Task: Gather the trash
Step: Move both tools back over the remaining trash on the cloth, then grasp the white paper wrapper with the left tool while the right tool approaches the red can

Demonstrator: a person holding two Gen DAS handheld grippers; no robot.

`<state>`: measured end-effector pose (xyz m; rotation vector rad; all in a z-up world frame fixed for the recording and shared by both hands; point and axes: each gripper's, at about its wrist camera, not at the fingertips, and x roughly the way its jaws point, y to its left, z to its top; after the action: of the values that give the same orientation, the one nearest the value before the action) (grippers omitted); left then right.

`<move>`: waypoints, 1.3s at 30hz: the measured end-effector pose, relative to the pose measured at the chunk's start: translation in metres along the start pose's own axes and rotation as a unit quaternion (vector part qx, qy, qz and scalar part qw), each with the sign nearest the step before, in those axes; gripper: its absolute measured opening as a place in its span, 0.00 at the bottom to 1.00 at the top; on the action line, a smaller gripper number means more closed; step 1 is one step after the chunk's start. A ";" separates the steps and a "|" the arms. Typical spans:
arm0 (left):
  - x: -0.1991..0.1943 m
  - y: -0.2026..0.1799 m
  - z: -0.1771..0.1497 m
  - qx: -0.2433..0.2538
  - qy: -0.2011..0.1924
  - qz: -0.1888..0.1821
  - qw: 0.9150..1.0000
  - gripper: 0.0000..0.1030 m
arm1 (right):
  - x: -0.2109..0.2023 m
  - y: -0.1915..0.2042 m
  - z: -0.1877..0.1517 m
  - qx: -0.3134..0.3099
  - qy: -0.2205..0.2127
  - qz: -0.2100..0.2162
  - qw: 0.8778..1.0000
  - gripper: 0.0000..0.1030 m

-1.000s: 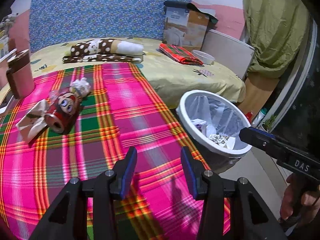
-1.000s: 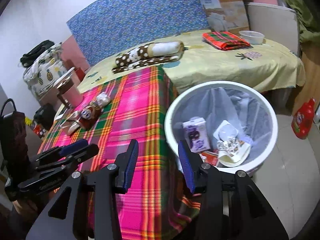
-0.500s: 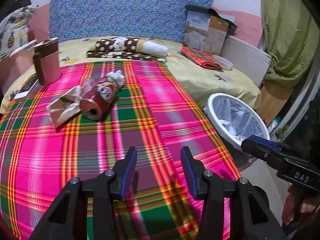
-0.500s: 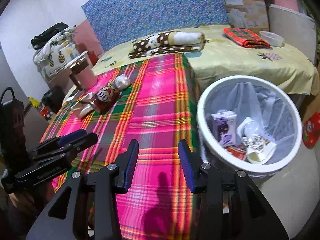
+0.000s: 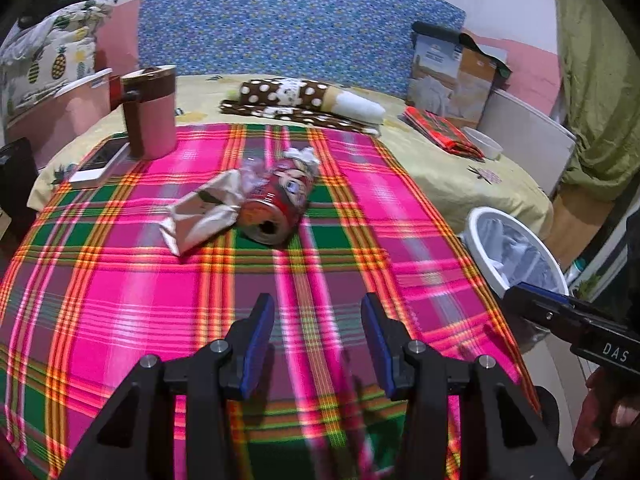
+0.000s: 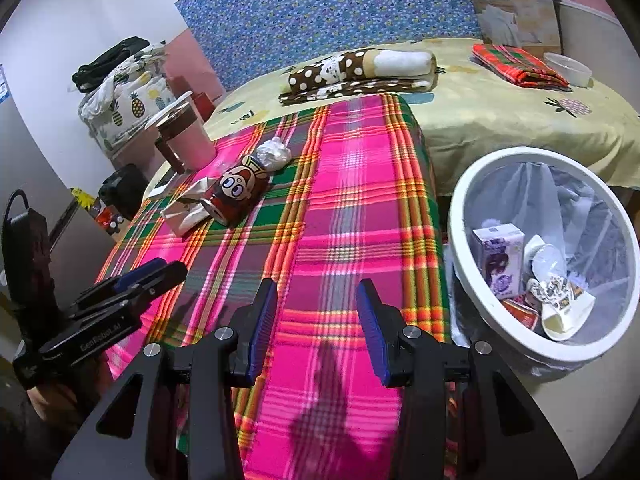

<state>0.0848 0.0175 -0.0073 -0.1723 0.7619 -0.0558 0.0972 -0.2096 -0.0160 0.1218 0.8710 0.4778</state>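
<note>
A crushed red can with a cartoon face (image 5: 280,204) (image 6: 236,194) lies on its side on the pink plaid cloth (image 5: 120,280) (image 6: 344,216). A crumpled silver wrapper (image 5: 204,208) (image 6: 184,208) touches its left side, and a white tissue ball (image 5: 304,156) (image 6: 274,152) sits just behind it. My left gripper (image 5: 316,336) (image 6: 132,280) hangs open over the cloth, short of the can, with nothing between its fingers. My right gripper (image 6: 316,320) (image 5: 536,300) is open and empty too, over the cloth's right part beside the white bin (image 6: 460,208) (image 5: 476,216), which holds several discarded packages.
A pink lidded cup (image 5: 148,112) (image 6: 184,136) and a phone (image 5: 102,164) sit at the cloth's far left. Behind lie a yellow sheet (image 5: 440,168), a polka-dot roll (image 5: 296,94), a folded red cloth (image 5: 440,132), a small bowl (image 5: 484,146) and a cardboard box (image 5: 452,68).
Both grippers have swung left across the plaid cloth. The can and wrapper have come toward the middle of the left view; the bin has slid to the right in both views. Jaws unchanged.
</note>
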 end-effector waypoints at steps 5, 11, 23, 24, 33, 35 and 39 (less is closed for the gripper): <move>0.001 0.020 0.005 -0.011 -0.004 0.019 1.000 0.46 | 0.009 0.008 0.007 0.001 0.004 0.008 1.000 0.42; 0.006 0.041 0.017 -0.011 -0.007 0.039 0.999 0.46 | 0.020 0.020 0.016 -0.002 0.007 0.018 1.000 0.42; 0.037 0.085 0.044 -0.011 -0.001 0.061 0.998 0.50 | 0.046 0.039 0.029 -0.010 0.024 0.032 0.999 0.49; 0.041 0.087 0.046 -0.011 0.001 0.060 0.998 0.50 | 0.048 0.040 0.029 -0.011 0.025 0.032 0.999 0.49; 0.065 0.086 0.053 0.010 0.013 0.047 0.999 0.49 | 0.062 0.044 0.035 -0.016 0.038 0.030 0.999 0.49; 0.069 0.083 0.054 0.016 0.018 0.043 0.999 0.41 | 0.063 0.044 0.036 -0.016 0.038 0.031 0.999 0.49; 0.073 0.080 0.050 0.018 0.031 0.047 0.998 0.22 | 0.067 0.044 0.037 -0.014 0.041 0.031 0.999 0.49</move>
<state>0.1708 0.0953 -0.0357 -0.1015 0.8285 0.0146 0.1467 -0.1374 -0.0266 0.1050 0.9425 0.5560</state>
